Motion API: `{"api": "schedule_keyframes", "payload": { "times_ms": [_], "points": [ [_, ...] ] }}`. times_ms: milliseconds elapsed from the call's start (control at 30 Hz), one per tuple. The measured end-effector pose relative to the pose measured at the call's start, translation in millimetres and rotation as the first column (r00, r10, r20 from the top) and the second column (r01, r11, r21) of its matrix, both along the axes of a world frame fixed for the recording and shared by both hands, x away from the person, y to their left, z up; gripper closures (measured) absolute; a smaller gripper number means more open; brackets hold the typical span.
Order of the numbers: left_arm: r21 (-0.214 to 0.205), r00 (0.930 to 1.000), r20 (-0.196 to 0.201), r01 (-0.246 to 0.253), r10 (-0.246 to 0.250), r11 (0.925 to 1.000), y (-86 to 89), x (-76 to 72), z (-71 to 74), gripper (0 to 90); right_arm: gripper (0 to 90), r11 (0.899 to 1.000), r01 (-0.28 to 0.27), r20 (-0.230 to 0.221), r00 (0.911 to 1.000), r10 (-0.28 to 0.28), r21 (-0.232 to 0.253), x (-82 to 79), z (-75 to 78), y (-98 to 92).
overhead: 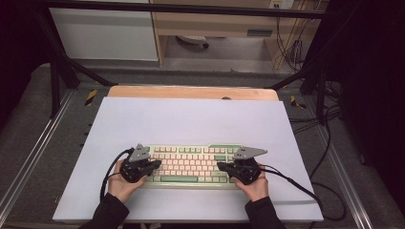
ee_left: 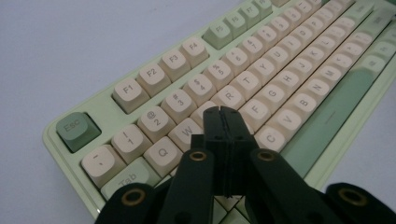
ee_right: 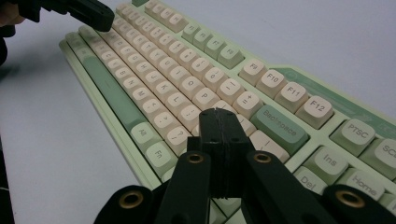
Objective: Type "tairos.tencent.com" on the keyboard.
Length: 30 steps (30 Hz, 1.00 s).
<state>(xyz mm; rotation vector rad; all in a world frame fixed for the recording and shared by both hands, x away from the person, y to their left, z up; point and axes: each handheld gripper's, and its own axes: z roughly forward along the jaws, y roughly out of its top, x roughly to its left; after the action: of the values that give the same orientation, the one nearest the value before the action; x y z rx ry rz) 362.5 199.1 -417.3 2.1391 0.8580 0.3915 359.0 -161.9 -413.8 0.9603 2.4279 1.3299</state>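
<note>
While you hold both grippers over it, the scene reads so:
Keyboard [overhead: 191,164]: pale green case, cream keycaps with green accent keys, among them Esc [ee_left: 74,128], Backspace [ee_right: 279,125] and the long space bar [overhead: 179,179].
Keyboard place: it lies flat on the white surface [overhead: 191,119], toward 6 o'clock in the high view, long side running from 9 to 3 o'clock.
Left gripper [ee_left: 223,112]: you have it clenched, jaws pressed together with nothing between them, tips hovering just above the letter keys near W, E and R; whether they touch a key cannot be told.
Right gripper [ee_right: 219,113]: clenched likewise and holding nothing, its tips over the keys just at 9 o'clock of Backspace.
Hands: yours sit at the keyboard's two ends, at 9 and 3 o'clock.
</note>
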Motion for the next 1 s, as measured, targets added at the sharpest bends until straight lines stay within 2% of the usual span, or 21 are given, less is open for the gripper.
{"api": "schedule_keyframes", "payload": {
  "times_ms": [600, 1000],
  "points": [
    [-0.028, 0.9998, 0.003, -0.019, 0.019, 0.9994, 15.9, -6.2, 2.1, 89.9, 90.0, 1.000, 0.005, -0.016, 0.9999, -0.004, 0.023, 1.0, 3.8, 1.4],
    [-0.038, 0.9995, 0.002, -0.030, 0.030, 0.9988, 23.4, -7.1, 1.9, 89.9, 90.0, 0.999, -0.033, -0.029, 0.9990, 0.034, 0.027, 3.0, 1.1, 20.3]
  ]
}}
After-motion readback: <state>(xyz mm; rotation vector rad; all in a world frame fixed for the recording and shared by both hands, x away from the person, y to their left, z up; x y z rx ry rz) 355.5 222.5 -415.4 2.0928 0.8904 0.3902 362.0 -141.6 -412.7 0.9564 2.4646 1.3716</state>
